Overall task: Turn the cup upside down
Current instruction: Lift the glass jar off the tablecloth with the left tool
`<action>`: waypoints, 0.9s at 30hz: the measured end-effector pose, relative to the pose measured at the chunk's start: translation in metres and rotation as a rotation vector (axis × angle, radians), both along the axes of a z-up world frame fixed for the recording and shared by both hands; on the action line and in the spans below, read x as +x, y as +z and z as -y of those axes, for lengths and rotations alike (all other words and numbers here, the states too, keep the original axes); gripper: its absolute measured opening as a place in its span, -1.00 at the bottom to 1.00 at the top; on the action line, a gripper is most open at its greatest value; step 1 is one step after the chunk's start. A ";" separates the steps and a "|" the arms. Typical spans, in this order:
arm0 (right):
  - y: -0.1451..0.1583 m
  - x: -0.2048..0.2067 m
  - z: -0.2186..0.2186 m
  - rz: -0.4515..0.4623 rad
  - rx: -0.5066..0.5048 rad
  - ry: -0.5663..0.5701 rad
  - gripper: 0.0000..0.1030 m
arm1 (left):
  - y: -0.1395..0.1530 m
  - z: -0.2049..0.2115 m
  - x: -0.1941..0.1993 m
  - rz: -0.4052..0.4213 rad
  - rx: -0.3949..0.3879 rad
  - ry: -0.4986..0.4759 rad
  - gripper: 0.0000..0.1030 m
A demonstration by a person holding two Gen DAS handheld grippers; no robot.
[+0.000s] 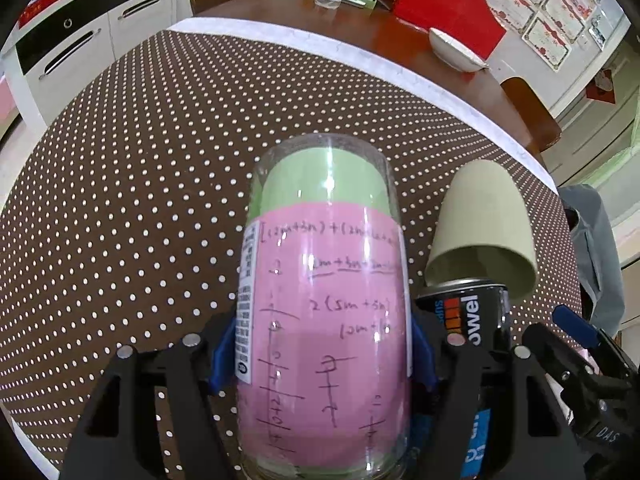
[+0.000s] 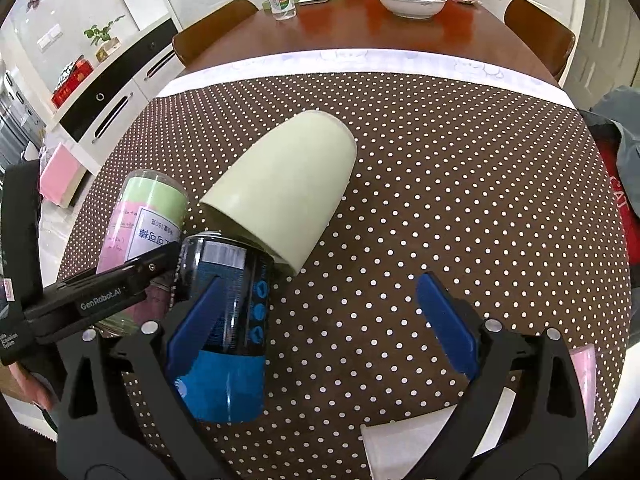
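Note:
A clear glass cup (image 1: 326, 300) lined with pink and green paper stands with its closed end up on the dotted tablecloth (image 1: 140, 200). My left gripper (image 1: 320, 354) is shut on its sides with the blue pads. It also shows in the right wrist view (image 2: 148, 216), at the left, with the left gripper's finger across it. My right gripper (image 2: 320, 320) is open and empty; its left pad (image 2: 200, 320) lies in front of a dark spray can (image 2: 228, 320). A pale green cup (image 2: 284, 188) sits upside down and tilted on the can's top.
The spray can (image 1: 476, 320) and pale green cup (image 1: 484, 224) stand just right of the held cup. A white bowl (image 2: 412, 2), a bottle (image 2: 282, 2) and red items are on the far wooden table. White paper (image 2: 404, 448) lies at the near edge.

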State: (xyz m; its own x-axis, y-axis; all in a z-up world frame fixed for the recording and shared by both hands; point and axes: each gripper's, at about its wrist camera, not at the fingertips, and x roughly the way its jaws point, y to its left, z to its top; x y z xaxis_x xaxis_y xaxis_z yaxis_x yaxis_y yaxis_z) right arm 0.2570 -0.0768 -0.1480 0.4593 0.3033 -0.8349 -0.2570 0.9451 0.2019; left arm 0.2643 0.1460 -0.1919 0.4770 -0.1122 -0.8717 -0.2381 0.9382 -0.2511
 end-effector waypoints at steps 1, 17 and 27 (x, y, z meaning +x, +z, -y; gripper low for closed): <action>0.001 -0.001 0.001 0.000 0.003 -0.001 0.83 | 0.003 0.000 -0.001 0.005 -0.001 -0.005 0.33; 0.036 -0.058 0.027 0.097 0.027 -0.053 0.83 | 0.055 0.014 -0.059 0.111 0.045 -0.043 0.33; 0.054 -0.107 0.053 0.163 0.053 -0.101 0.83 | 0.089 0.055 -0.112 0.194 0.079 -0.115 0.33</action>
